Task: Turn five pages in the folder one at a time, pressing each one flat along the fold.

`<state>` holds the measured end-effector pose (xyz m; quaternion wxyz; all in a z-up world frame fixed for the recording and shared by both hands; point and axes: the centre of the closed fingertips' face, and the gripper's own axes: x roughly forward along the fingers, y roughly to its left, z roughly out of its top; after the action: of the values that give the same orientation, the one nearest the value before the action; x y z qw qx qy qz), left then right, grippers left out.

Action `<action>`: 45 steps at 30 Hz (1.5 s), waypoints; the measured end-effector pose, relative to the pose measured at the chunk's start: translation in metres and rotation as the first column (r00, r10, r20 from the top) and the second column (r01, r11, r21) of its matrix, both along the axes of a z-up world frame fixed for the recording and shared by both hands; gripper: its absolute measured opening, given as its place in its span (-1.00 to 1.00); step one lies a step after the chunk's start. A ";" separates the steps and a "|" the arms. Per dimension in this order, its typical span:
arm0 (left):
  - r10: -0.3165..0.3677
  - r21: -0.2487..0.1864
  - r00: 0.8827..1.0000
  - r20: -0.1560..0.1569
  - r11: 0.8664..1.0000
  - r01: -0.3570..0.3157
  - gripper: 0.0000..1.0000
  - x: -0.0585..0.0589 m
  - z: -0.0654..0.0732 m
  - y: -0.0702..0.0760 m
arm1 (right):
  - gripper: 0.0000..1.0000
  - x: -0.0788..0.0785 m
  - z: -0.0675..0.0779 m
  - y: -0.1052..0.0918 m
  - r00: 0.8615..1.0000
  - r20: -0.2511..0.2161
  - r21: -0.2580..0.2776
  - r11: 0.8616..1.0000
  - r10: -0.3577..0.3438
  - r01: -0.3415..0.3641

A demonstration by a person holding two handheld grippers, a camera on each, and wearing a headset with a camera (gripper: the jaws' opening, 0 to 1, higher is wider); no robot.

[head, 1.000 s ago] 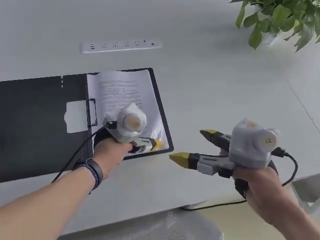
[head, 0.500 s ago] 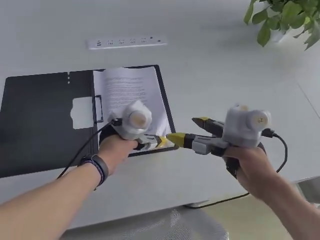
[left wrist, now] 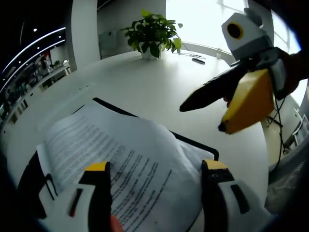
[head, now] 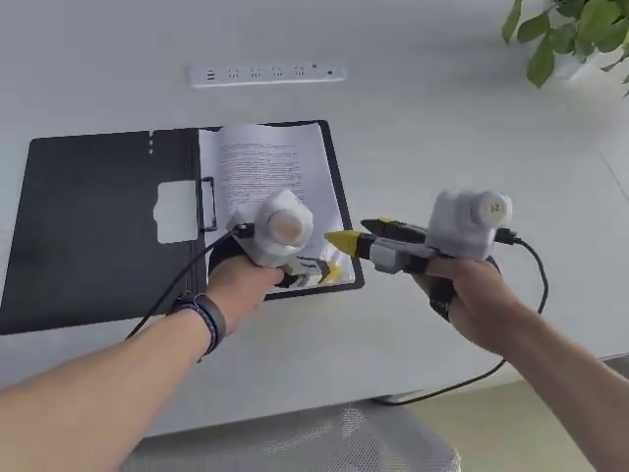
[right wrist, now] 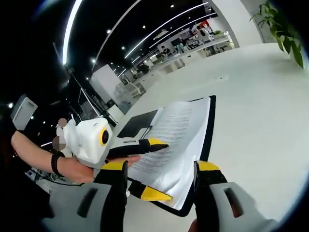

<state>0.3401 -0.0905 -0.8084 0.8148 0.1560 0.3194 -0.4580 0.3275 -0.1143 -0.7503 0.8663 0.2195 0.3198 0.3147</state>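
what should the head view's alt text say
An open black folder lies on a white table, and both grippers point at the printed page's near right corner: the left gripper over the page, the right gripper open beside it.

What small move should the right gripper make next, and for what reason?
Probably ease the right gripper in to the lower right corner of the top page and close on its edge. Its jaws are open and hold nothing, with their tips just beside that corner. The left gripper, also open, sits over the page's bottom.
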 end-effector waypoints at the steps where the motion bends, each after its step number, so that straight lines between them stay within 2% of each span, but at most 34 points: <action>1: 0.000 0.000 1.000 0.000 1.000 0.000 0.54 0.000 0.000 0.000 | 0.06 0.001 -0.004 0.000 1.000 -0.007 0.000 1.000 -0.001 0.001; 6: -0.001 0.000 1.000 -0.001 1.000 0.001 0.54 0.000 0.000 0.000 | -0.03 0.006 -0.015 0.003 0.999 -0.035 0.019 1.000 -0.002 0.003; 19: 0.000 0.000 1.000 -0.004 1.000 0.000 0.55 -0.001 0.000 0.000 | -0.24 0.014 -0.022 0.009 0.998 -0.069 0.089 0.996 -0.013 0.020; 24: 0.001 -0.001 1.000 -0.005 1.000 -0.001 0.55 -0.002 0.000 0.000 | -0.37 0.016 -0.023 0.012 0.997 -0.081 0.110 0.994 -0.006 0.015; 26: 0.001 -0.003 1.000 -0.007 1.000 -0.001 0.57 -0.002 0.000 -0.001 | -0.47 0.016 -0.026 0.013 0.995 -0.104 0.131 0.991 -0.007 0.020; 37: -0.009 -0.020 1.000 -0.028 1.000 0.009 0.64 -0.006 0.003 -0.003 | -0.91 0.010 -0.027 0.011 0.992 -0.122 0.154 0.987 -0.017 0.035; 40: -0.012 -0.033 0.999 -0.039 0.999 0.010 0.66 -0.008 0.005 -0.005 | -0.94 0.009 -0.028 0.010 0.990 -0.139 0.148 0.988 -0.028 0.048; 45: -0.023 -0.048 0.999 -0.036 0.999 0.021 0.69 -0.013 0.011 -0.009 | -1.00 0.010 -0.026 0.009 0.989 -0.143 0.159 0.985 -0.040 0.062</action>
<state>0.3271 -0.0991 -0.7979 0.8071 0.1317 0.3217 -0.4772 0.3373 -0.1056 -0.7764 0.8288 0.3190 0.3472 0.3013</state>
